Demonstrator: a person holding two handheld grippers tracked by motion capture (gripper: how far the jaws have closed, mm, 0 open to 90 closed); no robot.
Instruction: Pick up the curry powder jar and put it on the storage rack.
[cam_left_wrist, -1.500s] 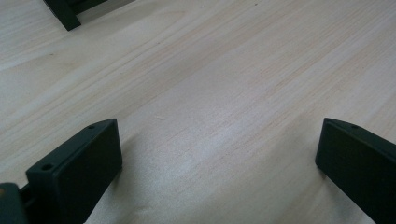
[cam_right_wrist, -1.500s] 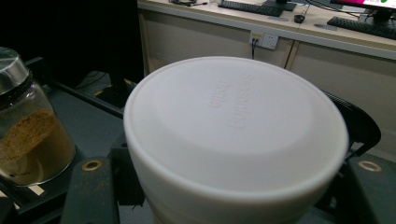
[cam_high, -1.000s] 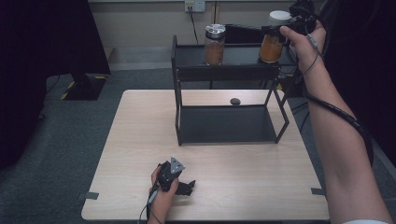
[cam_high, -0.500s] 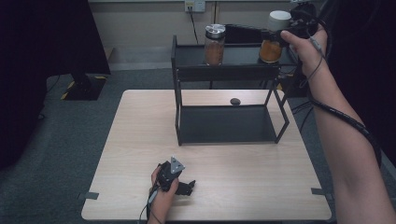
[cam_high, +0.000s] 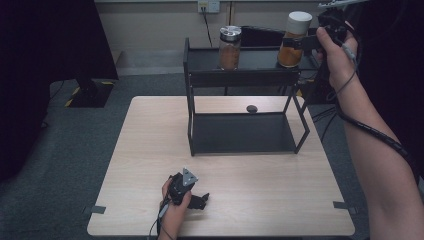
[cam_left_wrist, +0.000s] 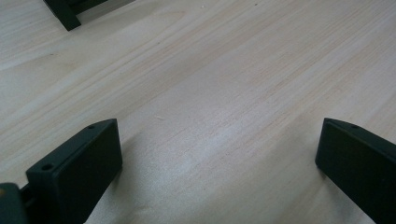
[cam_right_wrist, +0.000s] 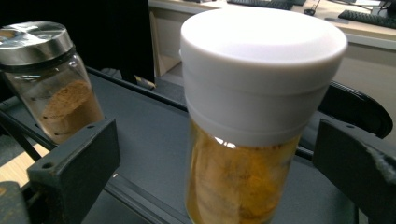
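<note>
Up top, white-capped glass jar (cam_right_wrist: 252, 140), matte shelf (cam_high: 250, 59)

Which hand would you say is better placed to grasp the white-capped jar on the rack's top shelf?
The right: its gripper is open with the white-capped jar between its fingers. The left gripper rests open on the table, far from the rack.

Between your right gripper's (cam_right_wrist: 215, 154) fingers (cam_right_wrist: 74, 168) stands the white-capped jar (cam_right_wrist: 252, 121) of orange powder, upright on the shelf (cam_high: 250, 60), clear of both fingers. The steel-lidded jar (cam_right_wrist: 49, 79) of brown powder stands beyond the left finger.
</note>
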